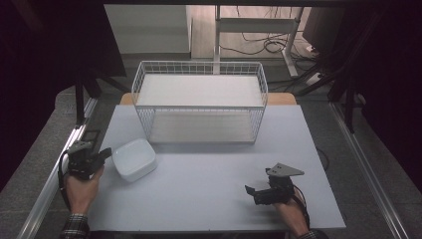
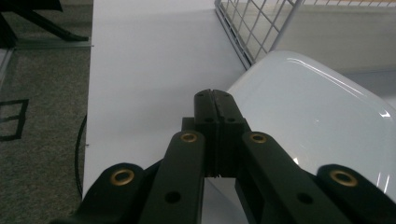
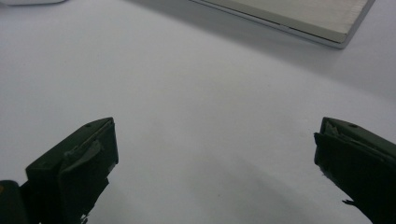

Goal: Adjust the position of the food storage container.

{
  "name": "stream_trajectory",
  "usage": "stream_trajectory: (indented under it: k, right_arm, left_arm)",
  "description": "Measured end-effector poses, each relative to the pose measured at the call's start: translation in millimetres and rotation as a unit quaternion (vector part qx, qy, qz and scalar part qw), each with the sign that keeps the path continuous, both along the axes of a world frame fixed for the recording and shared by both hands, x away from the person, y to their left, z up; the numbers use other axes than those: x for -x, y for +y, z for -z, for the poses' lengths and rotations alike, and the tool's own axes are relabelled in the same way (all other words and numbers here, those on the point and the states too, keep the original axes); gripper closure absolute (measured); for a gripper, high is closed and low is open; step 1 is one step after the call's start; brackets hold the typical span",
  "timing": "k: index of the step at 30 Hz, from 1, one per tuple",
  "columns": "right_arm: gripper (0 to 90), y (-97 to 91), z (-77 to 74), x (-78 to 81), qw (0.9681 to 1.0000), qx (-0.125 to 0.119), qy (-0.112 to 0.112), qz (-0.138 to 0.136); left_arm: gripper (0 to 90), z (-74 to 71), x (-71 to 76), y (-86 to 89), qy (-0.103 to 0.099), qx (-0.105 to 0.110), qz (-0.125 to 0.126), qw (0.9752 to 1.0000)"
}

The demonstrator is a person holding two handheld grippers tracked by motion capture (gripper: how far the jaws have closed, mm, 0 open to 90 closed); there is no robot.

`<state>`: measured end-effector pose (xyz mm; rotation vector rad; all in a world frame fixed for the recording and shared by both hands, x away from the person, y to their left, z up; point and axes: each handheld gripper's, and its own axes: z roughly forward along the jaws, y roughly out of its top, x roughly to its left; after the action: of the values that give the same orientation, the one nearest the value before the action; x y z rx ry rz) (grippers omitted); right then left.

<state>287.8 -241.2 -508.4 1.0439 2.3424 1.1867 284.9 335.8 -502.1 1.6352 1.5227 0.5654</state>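
The left claw (image 2: 215, 100) sits nearest, its black jaws clenched together with nothing between them — tips just beside the rim of the white rounded-square plastic bowl (image 1: 134, 159), which rests upside down on the pale grey worktop (image 1: 209, 189) near its left edge, in front of the white wire two-tier rack (image 1: 199, 102). Well apart, low at the right, the right claw (image 1: 255, 192) rests released — jaws spread wide over bare worktop

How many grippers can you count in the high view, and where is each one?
2. The left gripper sits at the table's left edge, jaws shut beside the white dish. The right gripper rests near the front right of the table, jaws open and empty.
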Motion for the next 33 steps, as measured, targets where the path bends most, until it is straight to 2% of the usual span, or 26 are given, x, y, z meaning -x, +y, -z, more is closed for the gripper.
stream_trajectory:
  k: [3, 5, 8, 15, 20, 24, 25, 26, 33]
  right_arm:
    - [0.0, 0.2, 0.7, -0.6, 1.0, 0.0, 0.002, -0.001]
    - [0.0, 0.9, 1.2, -0.9, 1.0, 0.001, 0.003, -0.003]
    - [0.0, 2.6, 1.9, -1.1, 1.0, 0.003, 0.004, -0.005]
    - [0.0, 3.5, 2.1, -1.9, 1.0, 0.0, 0.003, 0.0]
    - [0.0, 5.3, 2.3, -2.2, 1.0, 0.002, -0.001, 0.002]
    - [0.0, 6.2, 2.5, -2.2, 1.0, 0.006, -0.003, 0.001]
    - [0.0, 6.2, 2.5, -2.2, 1.0, 0.006, -0.003, 0.001]
    - [0.0, 5.9, 2.2, -2.2, 1.0, 0.008, -0.003, 0.002]
    - [0.0, 5.6, 2.2, -2.3, 1.0, 0.009, -0.003, 0.002]
  left_arm:
    - [89.9, 1.0, -1.4, 3.3, 0.005, -0.005, -0.01, 0.9999]
    - [89.9, 10.0, -8.9, 6.4, 0.027, -0.006, -0.017, 0.9995]
    - [89.9, 17.7, -17.7, 2.7, 0.042, -0.008, -0.007, 0.999]
    - [90.0, 20.0, -30.1, -6.6, 0.05, -0.002, 0.009, 0.9987]
    - [90.0, 20.5, -37.4, -20.8, 0.052, 0.009, 0.032, 0.9981]
    - [90.0, 19.7, -42.0, -37.2, 0.055, 0.008, 0.058, 0.9968]
    - [90.0, 19.7, -42.0, -37.2, 0.055, 0.008, 0.058, 0.9968]
    - [90.0, 19.5, -43.6, -46.3, 0.055, 0.009, 0.071, 0.9959]
    - [90.0, 19.2, -49.0, -78.5, 0.059, 0.007, 0.114, 0.9917]
